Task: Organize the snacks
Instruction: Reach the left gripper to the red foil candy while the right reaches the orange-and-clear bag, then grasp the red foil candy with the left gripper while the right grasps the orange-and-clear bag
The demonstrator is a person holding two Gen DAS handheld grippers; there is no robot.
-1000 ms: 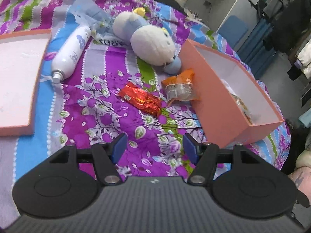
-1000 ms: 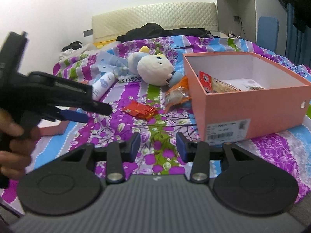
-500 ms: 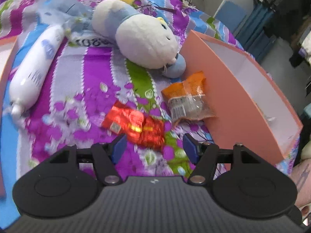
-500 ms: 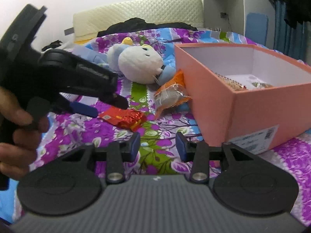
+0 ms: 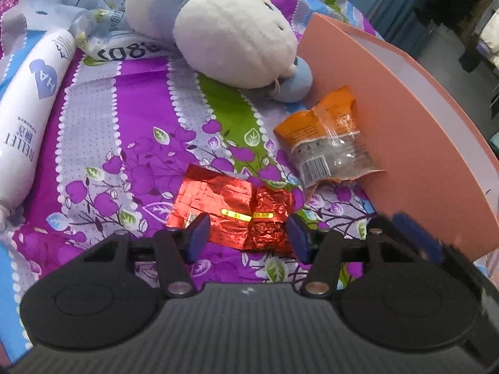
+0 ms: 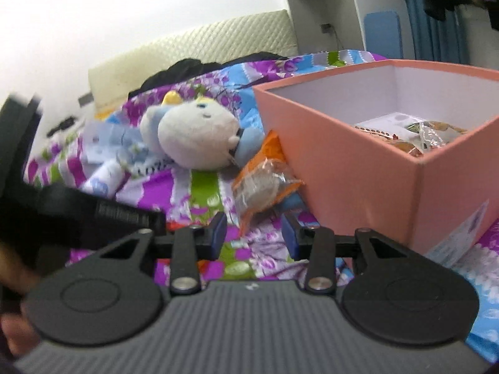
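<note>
Left wrist view, left to right: white plastic spray bottle with a blue heart logo lying on the purple floral bedspread; crumpled pale-blue printed plastic bag behind its top end; white-and-blue plush toy on its side. Below, crinkled red foil snack packet flat on the bedspread, its near edge between the blue pads of the left claw. Jaws just been closing, spread on either side of the packet, pads not seen pressing on it. Further right, orange-and-clear snack bag with a barcode lying just beside the outer wall of the salmon-pink cardboard box, contact unclear.

Right wrist view: far left, blurred dark body of the left claw and part of a hand on its handle. Centre, right claw part open, nothing between its pads, hovering over the bedspread near the orange snack bag. Right, pink box open-topped, several wrapped snacks inside.
</note>
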